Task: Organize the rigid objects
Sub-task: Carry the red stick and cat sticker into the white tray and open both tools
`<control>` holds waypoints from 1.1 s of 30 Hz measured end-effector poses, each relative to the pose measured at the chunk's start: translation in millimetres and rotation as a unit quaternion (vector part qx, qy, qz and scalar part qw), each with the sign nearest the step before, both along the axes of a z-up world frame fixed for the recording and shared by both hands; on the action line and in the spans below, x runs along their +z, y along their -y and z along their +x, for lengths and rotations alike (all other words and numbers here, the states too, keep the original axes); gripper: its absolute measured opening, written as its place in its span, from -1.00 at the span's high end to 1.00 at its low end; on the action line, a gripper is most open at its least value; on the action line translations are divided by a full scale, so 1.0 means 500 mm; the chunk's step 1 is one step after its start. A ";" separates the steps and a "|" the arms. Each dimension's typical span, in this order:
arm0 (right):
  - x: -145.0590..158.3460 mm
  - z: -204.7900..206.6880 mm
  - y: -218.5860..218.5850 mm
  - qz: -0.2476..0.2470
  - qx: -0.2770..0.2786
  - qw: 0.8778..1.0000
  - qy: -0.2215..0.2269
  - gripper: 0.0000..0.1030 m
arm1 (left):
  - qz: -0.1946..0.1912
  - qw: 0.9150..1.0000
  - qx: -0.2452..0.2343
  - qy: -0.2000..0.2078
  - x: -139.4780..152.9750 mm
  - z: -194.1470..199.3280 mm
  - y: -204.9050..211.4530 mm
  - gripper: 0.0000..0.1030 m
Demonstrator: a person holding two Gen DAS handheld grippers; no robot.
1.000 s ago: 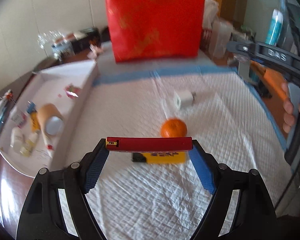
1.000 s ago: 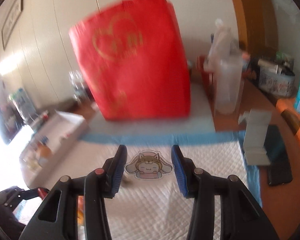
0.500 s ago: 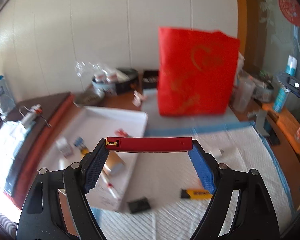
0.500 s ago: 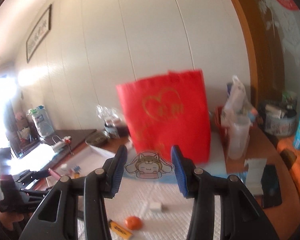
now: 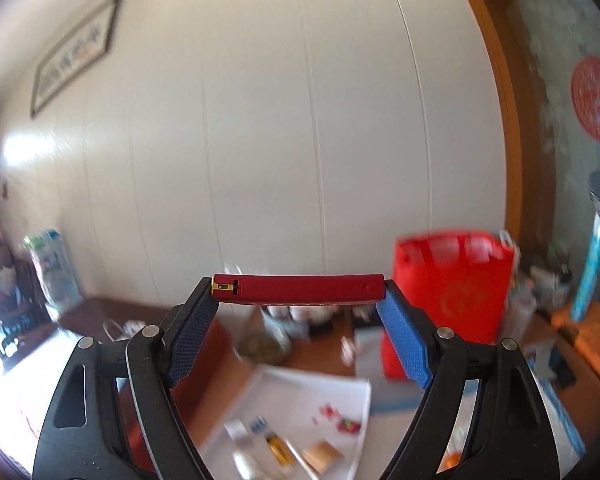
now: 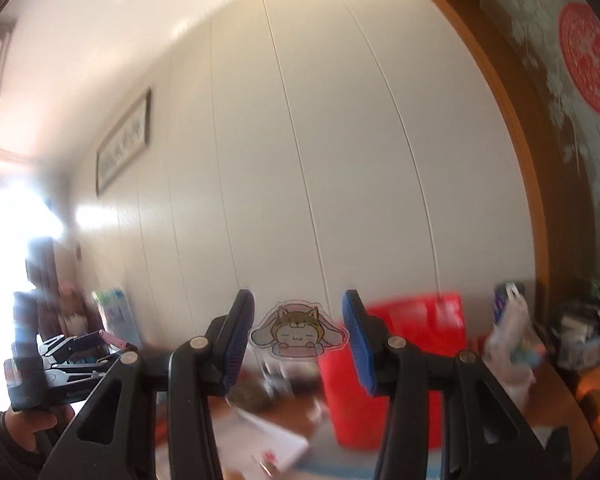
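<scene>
A: Left gripper (image 5: 299, 300)?
B: Clamped endwise on flat red case (image 5: 298, 289), held level, high above white tray (image 5: 332, 390).
A: Right gripper (image 6: 299, 320)?
B: Closed on cartoon sticker (image 6: 298, 330), upright, before red bag (image 6: 420, 320).

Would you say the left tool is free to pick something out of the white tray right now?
Probably not: the left tool is shut on a red bar, so its jaws are occupied, and it points at the wall well above the white tray.

Glossy red case (image 5: 298, 289) — textured blue pads (image 5: 404, 344)
</scene>
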State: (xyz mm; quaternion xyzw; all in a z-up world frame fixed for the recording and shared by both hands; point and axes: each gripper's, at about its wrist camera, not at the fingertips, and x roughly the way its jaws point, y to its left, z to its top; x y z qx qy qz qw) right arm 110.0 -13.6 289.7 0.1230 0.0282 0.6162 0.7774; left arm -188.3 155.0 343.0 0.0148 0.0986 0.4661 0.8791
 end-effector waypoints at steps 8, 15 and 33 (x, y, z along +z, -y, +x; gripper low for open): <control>0.046 -0.084 -0.014 0.041 0.004 0.999 0.019 0.11 | -0.016 0.998 0.042 0.034 -0.003 -0.118 -0.078 -0.59; 0.003 -0.138 -0.129 -0.019 0.030 0.999 0.005 0.11 | -0.064 0.997 0.048 0.011 -0.082 -0.113 -0.159 -0.59; -0.191 -0.213 -0.371 -0.201 0.055 0.977 -0.050 0.11 | -0.170 0.982 0.041 -0.070 -0.282 -0.057 -0.305 -0.59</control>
